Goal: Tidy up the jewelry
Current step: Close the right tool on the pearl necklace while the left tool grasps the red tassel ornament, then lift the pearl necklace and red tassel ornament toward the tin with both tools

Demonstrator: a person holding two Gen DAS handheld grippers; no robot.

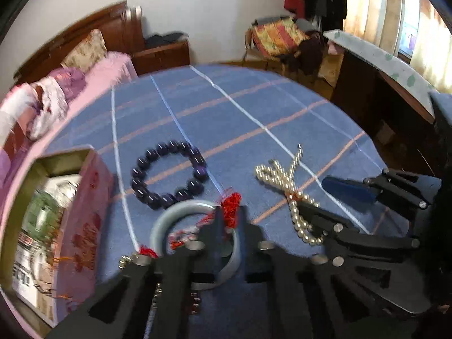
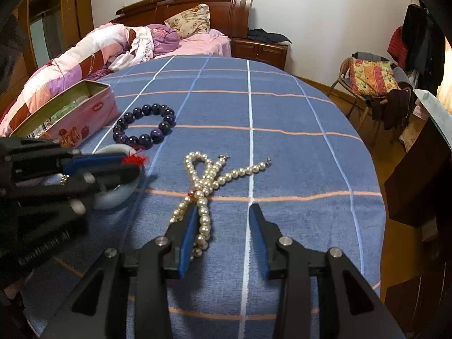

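My left gripper (image 1: 230, 212) is shut on a pale jade bangle (image 1: 180, 212) with red tassel thread (image 1: 231, 202), at the table's near left; it also shows in the right wrist view (image 2: 113, 195). A dark purple bead bracelet (image 1: 169, 173) lies just beyond it (image 2: 145, 125). A pearl necklace (image 2: 206, 180) lies knotted in the middle (image 1: 288, 186). My right gripper (image 2: 223, 212) is open, its left finger beside the pearl strand's near end. A pink tin box (image 2: 82, 118) stands open at the left (image 1: 82, 226).
The table has a blue checked cloth (image 2: 282, 155). A bed with pink bedding (image 2: 84, 53) lies beyond the left edge. A chair with cushions (image 2: 373, 84) and a dark desk (image 2: 418, 175) stand to the right.
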